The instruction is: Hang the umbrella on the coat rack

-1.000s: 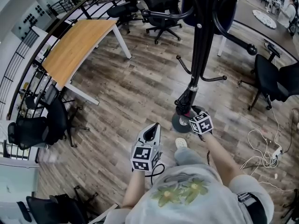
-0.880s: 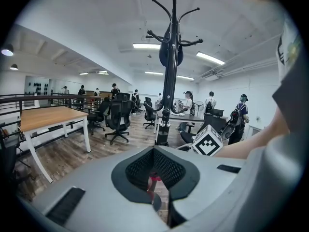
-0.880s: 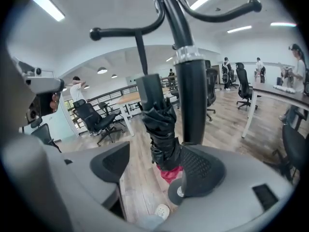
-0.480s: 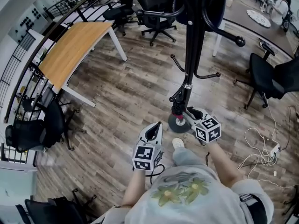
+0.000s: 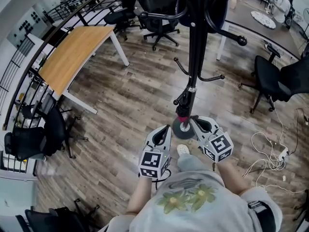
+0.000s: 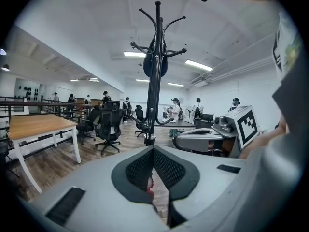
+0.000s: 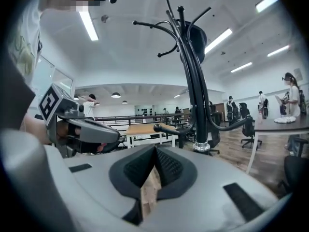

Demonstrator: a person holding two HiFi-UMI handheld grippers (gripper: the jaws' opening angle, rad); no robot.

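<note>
One broad stretch of grey-brown wood-plank floor (image 5: 130, 95), open to the left of the person and bare between rack and table. Light wooden table with white legs (image 5: 72, 57) well off to the left, long edge beside a black metal railing (image 7: 116, 118). Tall black metal coat rack (image 5: 194, 47) upright straight ahead on a round base (image 5: 183, 131), with curved top hooks spreading overhead and shorter lower hooks (image 5: 212, 78) jutting out at mid-height. Black office chairs (image 5: 161, 13) beyond the rack and to the right, plus a tangle of white cables (image 5: 273, 153) on the floor at the right: tighter room on that side.

Both forearms (image 5: 140, 192) stretched forward from the torso, side by side. Left gripper (image 5: 165, 128) aimed at the rack and tilted a little downward, pads pressed together at the tips, nothing between them. Right gripper (image 5: 194, 120) alongside it, angled inward toward the pole, tip near the base as seen from above yet clear of it. Jaws just closed, pads together, empty.

Dark navy teardrop-shaped bundle (image 6: 155, 64) hanging high among the top hooks, against the pole. Apparently the folded umbrella, though too dim to tell for certain. Small red collar (image 5: 182, 114) low on the pole, just above the base.
</note>
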